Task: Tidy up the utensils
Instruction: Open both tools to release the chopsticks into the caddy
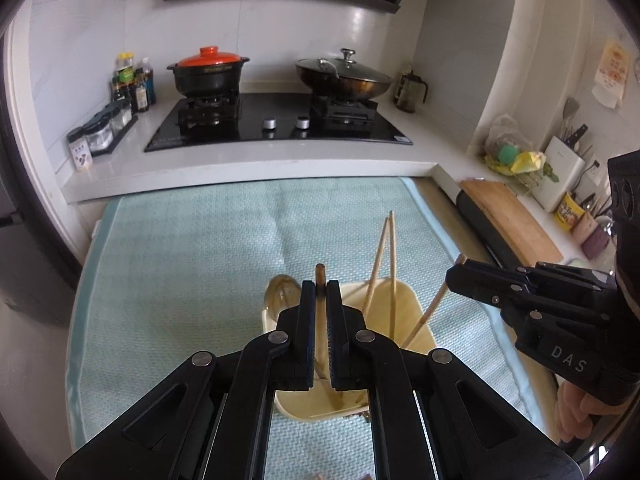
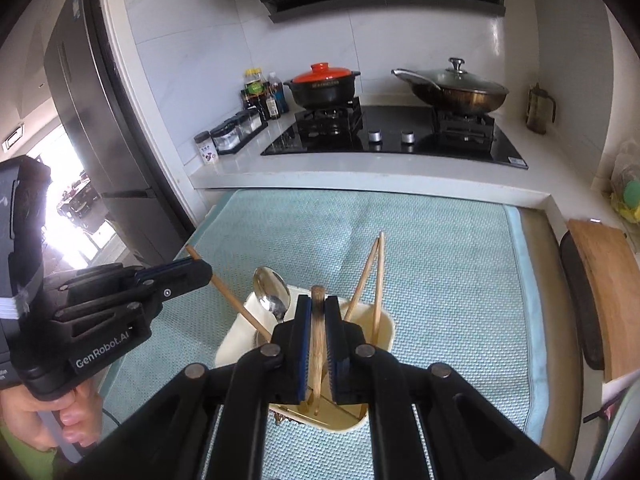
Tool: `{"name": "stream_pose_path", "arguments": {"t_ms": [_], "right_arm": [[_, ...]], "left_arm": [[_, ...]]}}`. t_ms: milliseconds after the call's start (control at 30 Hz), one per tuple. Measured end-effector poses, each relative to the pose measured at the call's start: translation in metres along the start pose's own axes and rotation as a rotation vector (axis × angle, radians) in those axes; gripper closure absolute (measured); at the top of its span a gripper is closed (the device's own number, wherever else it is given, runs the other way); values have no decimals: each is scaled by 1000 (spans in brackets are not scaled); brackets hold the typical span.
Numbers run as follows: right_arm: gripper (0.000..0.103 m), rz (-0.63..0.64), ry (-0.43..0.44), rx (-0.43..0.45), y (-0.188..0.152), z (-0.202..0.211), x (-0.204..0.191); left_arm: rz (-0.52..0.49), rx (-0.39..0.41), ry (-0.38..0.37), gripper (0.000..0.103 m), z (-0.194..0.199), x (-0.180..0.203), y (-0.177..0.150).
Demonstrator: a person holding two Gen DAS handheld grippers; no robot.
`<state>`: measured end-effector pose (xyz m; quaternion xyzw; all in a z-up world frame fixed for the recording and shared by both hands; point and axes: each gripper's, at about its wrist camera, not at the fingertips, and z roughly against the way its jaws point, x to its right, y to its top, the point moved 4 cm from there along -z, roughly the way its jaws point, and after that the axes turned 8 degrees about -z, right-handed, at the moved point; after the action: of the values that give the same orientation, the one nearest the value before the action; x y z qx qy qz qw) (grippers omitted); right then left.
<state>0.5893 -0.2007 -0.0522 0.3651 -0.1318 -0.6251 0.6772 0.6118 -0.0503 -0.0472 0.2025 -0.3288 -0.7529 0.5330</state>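
A cream utensil holder (image 1: 416, 308) stands on the teal mat (image 1: 192, 264). Two wooden chopsticks (image 1: 386, 256) lean in it, and a metal spoon (image 1: 282, 292) rests in its left side. My left gripper (image 1: 320, 286) is shut on a dark-tipped chopstick (image 1: 320, 276) whose lower end reaches into the holder. My right gripper (image 2: 318, 300) is shut on another chopstick (image 2: 317, 332), also pointing down into the holder (image 2: 384, 328). Each gripper appears in the other's view, the right gripper (image 1: 452, 278) and the left gripper (image 2: 206, 270), both slanting a stick towards the holder beside the spoon (image 2: 272, 292).
Behind the mat a raised white counter carries a black hob (image 1: 280, 124) with an orange-lidded clay pot (image 1: 208, 74) and a lidded wok (image 1: 344, 76). Condiment bottles (image 1: 134, 84) stand at its left. A wooden cutting board (image 1: 512, 220) lies at the right, a fridge (image 2: 92, 120) at the left.
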Motion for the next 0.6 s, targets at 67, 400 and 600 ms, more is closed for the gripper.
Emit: {"name": "stream_pose_path", "arguments": {"t_ms": [67, 400, 600], "right_arm": [[95, -24, 1, -35, 0, -9, 4], [62, -55, -9, -84, 1, -13, 3], [62, -27, -14, -25, 4, 10, -3]], "left_arm": [[4, -27, -6, 99, -7, -1, -2], [85, -47, 14, 32, -7, -21, 1], [76, -13, 30, 28, 16, -22, 4]]}}
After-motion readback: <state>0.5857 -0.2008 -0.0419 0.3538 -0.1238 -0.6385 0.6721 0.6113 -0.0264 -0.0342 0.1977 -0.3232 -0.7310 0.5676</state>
